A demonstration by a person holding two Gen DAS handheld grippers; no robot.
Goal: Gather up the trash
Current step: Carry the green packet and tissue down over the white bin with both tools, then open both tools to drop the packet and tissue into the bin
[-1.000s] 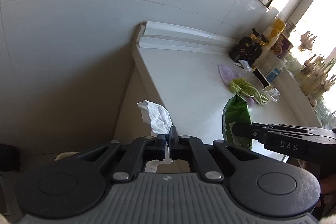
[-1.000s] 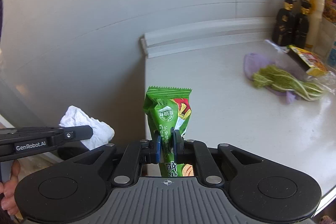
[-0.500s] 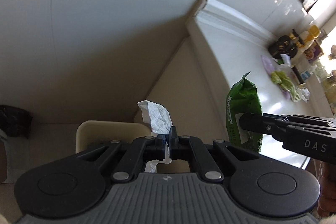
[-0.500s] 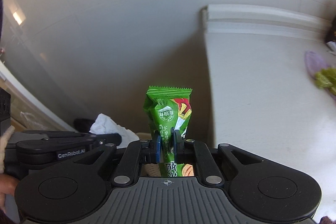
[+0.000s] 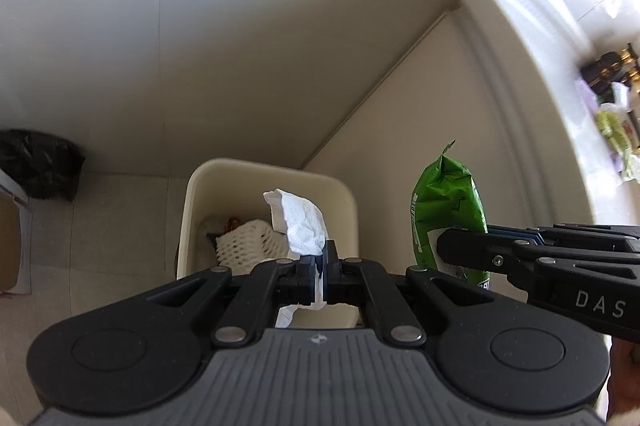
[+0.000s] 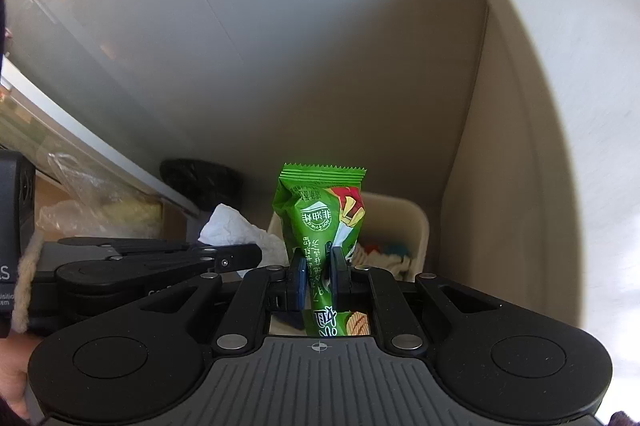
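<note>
Pale glossy wall panels meet a beige cabinet side, and at the foot of that corner a cream bin (image 5: 192, 194) stands on the light floor. Inside the bin lies a white foam net (image 5: 246, 244) with a small red scrap beside it. A white tabletop (image 5: 532, 74) runs along the right edge of the left wrist view; bottles and green items at its far end are too blurred to identify.

Left hand-held gripper (image 5: 322, 272): jaws pressed together on a crumpled white tissue (image 5: 300, 222). The tissue rises above the fingertips and a strip of it hangs below them. In this view the tissue sits over the open mouth of the bin.

Right hand-held gripper (image 6: 318, 276): blue-padded jaws pinching a green snack wrapper (image 6: 320, 210) near its lower half. The wrapper stands upright, serrated seal at the top, with printed chips visible below the pads. In the right wrist view the wrapper overlaps the near-left rim of the bin (image 6: 416, 226); the bin's contents show to its right.

Relative position: the two hand-held grippers are side by side, both angled downward toward the bin. The left unit appears at the left of the right wrist view, with the tissue (image 6: 232, 226) protruding above its fingers.

A black bag (image 5: 38, 162) rests on the floor against the wall, well apart from the bin.
</note>
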